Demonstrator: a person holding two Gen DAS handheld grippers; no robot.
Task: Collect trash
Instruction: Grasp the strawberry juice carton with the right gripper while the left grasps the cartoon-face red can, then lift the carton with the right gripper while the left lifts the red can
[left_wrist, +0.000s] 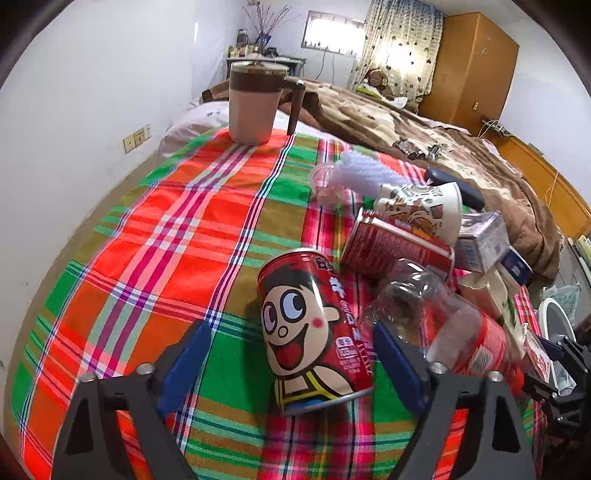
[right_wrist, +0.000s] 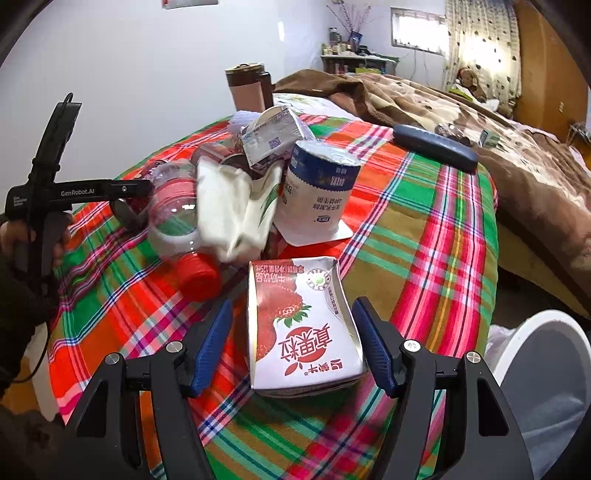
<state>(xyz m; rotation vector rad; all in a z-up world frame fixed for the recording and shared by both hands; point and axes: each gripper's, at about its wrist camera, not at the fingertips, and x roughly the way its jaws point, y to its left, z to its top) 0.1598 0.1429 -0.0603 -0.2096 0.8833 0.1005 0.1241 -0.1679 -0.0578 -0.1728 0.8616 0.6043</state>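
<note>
A pile of trash lies on a plaid-covered table (left_wrist: 166, 229). In the left wrist view my left gripper (left_wrist: 288, 332) is open, its blue fingers on either side of a red cartoon-face can (left_wrist: 310, 325) lying on the cloth. A clear plastic bottle (left_wrist: 443, 325), a second red can (left_wrist: 395, 247) and a paper cup (left_wrist: 421, 206) lie to its right. In the right wrist view my right gripper (right_wrist: 293, 321) is open around a strawberry milk carton (right_wrist: 299, 328). Behind it lie the bottle with red cap (right_wrist: 177, 218), crumpled white paper (right_wrist: 236, 210) and a blue-white carton (right_wrist: 317, 188).
A tan lidded mug (left_wrist: 255, 103) stands at the table's far edge. A dark blue case (right_wrist: 436, 146) lies at the far right of the table. A white bin (right_wrist: 546, 369) stands beside the table at right. A bed with a brown blanket (left_wrist: 424, 129) lies behind.
</note>
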